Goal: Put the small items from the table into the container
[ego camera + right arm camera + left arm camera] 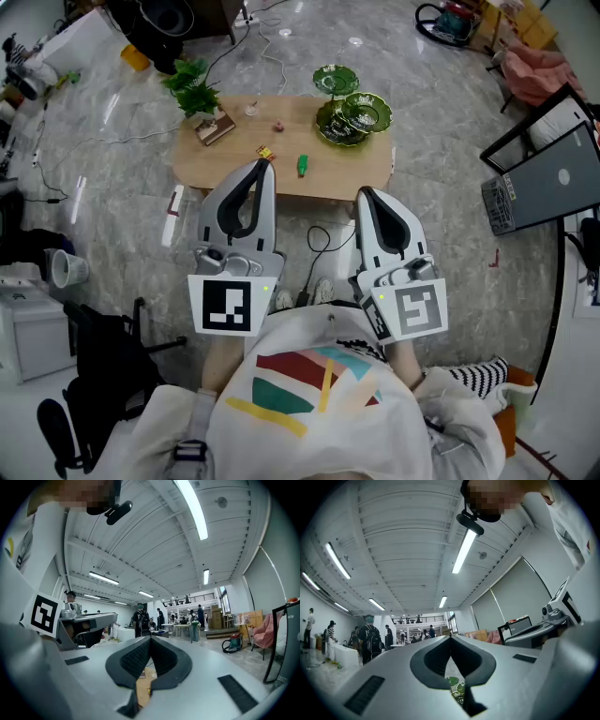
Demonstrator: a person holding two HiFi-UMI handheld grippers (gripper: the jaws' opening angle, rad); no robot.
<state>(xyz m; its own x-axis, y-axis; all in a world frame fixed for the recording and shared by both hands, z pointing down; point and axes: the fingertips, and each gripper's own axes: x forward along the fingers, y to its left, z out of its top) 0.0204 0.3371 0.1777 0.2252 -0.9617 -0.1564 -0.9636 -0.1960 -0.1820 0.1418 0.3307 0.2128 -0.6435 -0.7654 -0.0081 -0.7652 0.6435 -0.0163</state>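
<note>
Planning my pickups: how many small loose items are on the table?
4: yellow piece at the left gripper tip, green piece beside it, reddish piece farther back, pale piece behind that. The gripper may hide more.

No legible text, brand, number or sign appears in any view; the left marker cube (228, 305) and the right marker cube (415, 312) each carry a black-and-white square code pattern, not characters; the shirt (309, 384) print consists of coloured shapes only.
</note>
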